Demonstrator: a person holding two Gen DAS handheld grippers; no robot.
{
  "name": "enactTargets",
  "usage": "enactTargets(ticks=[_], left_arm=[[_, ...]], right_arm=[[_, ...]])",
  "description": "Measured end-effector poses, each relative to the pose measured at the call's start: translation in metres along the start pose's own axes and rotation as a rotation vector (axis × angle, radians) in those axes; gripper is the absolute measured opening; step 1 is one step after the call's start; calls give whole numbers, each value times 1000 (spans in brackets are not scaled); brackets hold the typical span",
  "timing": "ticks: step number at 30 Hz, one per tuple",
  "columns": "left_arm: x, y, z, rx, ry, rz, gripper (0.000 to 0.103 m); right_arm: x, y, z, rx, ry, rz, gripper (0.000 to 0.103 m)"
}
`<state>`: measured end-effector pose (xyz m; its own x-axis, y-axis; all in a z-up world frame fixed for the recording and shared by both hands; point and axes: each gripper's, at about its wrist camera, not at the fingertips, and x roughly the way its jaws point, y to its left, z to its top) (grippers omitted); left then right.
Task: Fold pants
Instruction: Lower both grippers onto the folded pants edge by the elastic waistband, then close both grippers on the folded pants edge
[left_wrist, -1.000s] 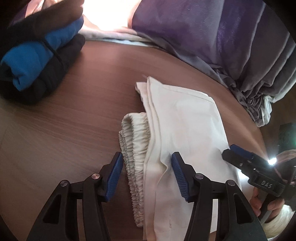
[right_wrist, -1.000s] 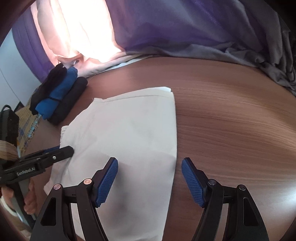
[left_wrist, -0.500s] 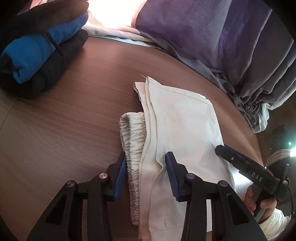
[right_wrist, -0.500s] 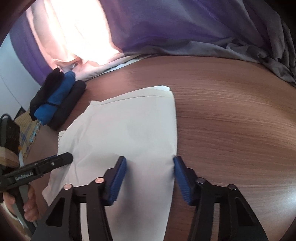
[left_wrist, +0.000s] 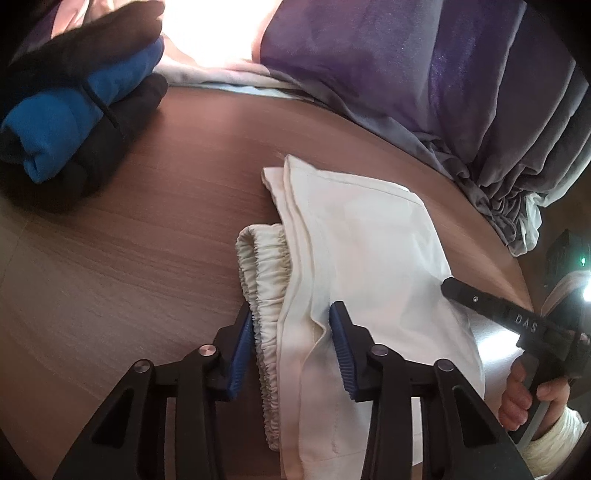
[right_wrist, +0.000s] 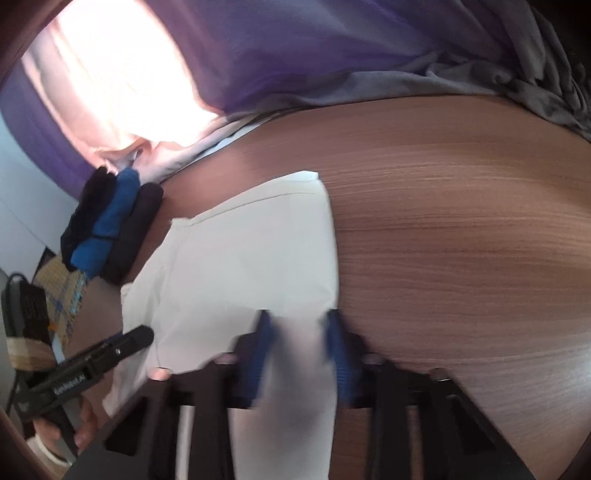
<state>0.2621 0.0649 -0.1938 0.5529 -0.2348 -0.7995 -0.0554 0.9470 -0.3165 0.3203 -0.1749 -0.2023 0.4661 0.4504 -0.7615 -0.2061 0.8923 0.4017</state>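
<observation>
Lying on the brown wooden table, already folded into a compact cream rectangle: the pants, elastic waistband peeking out along one side, legs doubled over on top. Closing on the near waistband edge: the left gripper, blue pads bunching the layers between them and pressing in. Closing at the opposite near edge: the right gripper, blurred, fabric between its jaws, firm contact not yet certain. Judging by this, early folds done; probably remaining, one more fold of the near end toward the far end. Sitting well apart at the table's far corner: a stack of rolled dark and blue clothes, already finished by the look of it.
</observation>
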Motion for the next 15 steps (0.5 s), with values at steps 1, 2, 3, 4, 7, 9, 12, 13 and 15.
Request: enactTargets(ticks=[1,2,3,4,7,9,12,13,15], left_arm=[[-1,-3,0,18,-4,7,35],[-2,-5,1,31,-7,13,34],[-4,-6,1,41,-11,16,32],[-3,-6,2,44,-8,13,32],[-1,-5,1,46,-7,12,33],[-1,-6,1,55,-7,16,33],[2,-7,1,62,-1,22,35],[3,-8,1,66,1,27,35],[5,-10,0,75,3,36,37]], right_arm=[[-1,-3,0,21,-3,7,16],[-2,-4,1,33,-6,10,15],[-3,-5,0,46,-7,14,14],[-5,-5,0,54,-7,20,13],[-10,-2,-2,35,-15,1,14],[-9,-3,-3,44,1,-5,15],[-10,-4,-5,42,0,-13,18],[-10,-6,-7,49,0,-17,18],[-9,-10,-10,71,9,-14,19]])
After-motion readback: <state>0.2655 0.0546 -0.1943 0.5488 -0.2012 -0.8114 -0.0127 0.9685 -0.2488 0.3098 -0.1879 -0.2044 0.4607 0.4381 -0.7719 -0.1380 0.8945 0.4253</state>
